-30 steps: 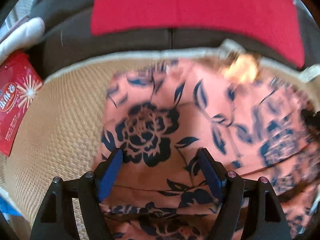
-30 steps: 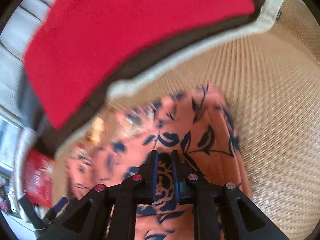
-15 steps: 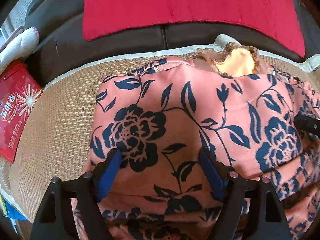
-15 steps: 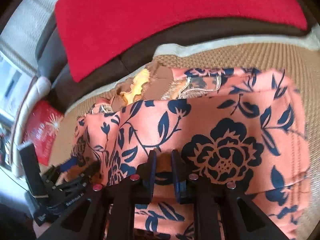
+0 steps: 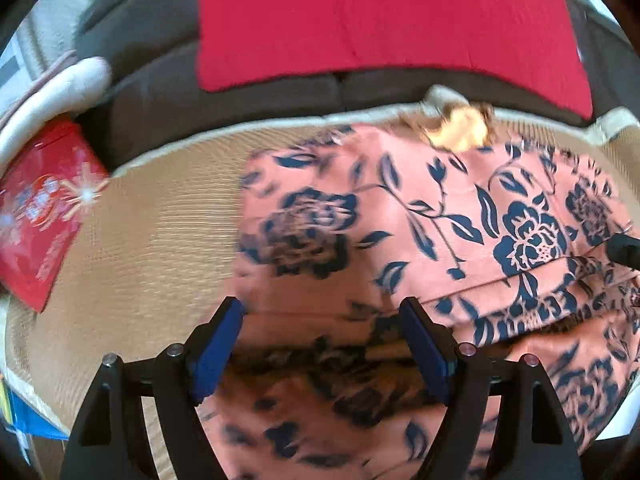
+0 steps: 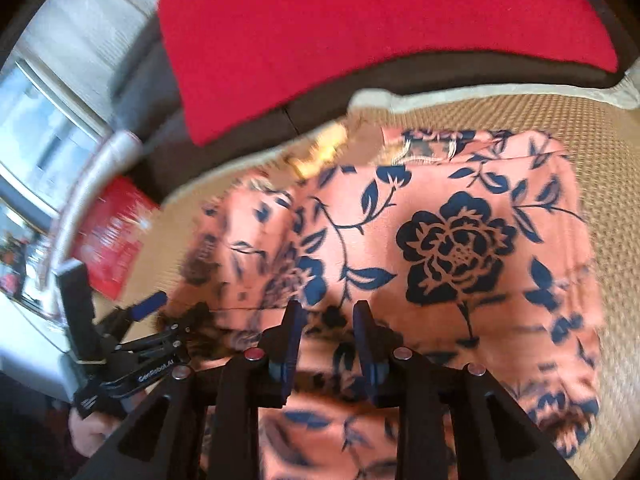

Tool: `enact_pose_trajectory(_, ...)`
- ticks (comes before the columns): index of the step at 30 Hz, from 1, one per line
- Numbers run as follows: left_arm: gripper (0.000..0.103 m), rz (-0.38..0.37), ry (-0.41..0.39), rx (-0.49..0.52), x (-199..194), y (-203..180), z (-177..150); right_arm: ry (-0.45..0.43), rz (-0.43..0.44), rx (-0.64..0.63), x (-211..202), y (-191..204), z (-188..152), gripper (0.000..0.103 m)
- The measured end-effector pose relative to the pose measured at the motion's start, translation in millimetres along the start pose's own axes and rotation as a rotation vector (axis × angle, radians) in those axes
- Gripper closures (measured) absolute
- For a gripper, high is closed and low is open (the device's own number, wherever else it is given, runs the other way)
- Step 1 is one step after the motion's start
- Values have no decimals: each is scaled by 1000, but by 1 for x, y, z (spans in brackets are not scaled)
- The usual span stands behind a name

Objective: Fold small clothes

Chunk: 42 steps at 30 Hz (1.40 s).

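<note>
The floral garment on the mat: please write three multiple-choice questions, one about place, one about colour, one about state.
1. Where does the floral garment lie?
A. on the woven mat
B. on the red cushion
C. on the floor

2. What colour is its flower print?
A. white
B. dark blue
C. green

3. How is the left gripper?
A. shut on the garment
B. open
C. out of view

Key: 1 A, mat shows around the cloth; 2 B, dark blue flowers on salmon cloth; 3 B, its fingers stand wide apart above the cloth.
</note>
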<state>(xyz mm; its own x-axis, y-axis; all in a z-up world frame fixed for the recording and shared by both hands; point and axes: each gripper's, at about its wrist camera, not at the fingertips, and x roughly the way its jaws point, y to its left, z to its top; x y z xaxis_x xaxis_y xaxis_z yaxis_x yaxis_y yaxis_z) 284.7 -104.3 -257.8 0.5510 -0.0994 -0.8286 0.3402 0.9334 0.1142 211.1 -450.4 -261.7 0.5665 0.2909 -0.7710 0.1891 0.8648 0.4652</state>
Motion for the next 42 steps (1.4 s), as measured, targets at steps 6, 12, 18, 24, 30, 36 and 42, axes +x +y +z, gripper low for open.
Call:
enact_pose_trajectory(6, 22, 15, -65, -126, -51, 61, -65, -138, 82, 11, -70, -14, -52, 24)
enact_pose_trajectory(12, 21, -38, 15, -331, -75, 112, -164, -152, 95, 81, -109, -41, -132, 15)
enact_pose_trajectory(18, 21, -185, 191, -437, -43, 108, -209, 65, 6, 198, -91, -76, -192, 15)
enact_pose_trajectory(24, 21, -333, 249, -393, -20, 73, -203, 177, -68, 246, -61, -106, -212, 15)
enact_pose_trajectory(30, 21, -419, 330, -342, -5, 44, -208, 288, -87, 244, -24, -116, -226, 15)
enact_pose_trajectory(36, 49, -452, 345, -337, 10, 30, -201, 279, -43, 242, -4, -108, -231, 29)
enact_pose_trajectory(42, 94, -461, 341, -307, 2, 26, -213, 315, -85, 176, -16, -86, -239, 91)
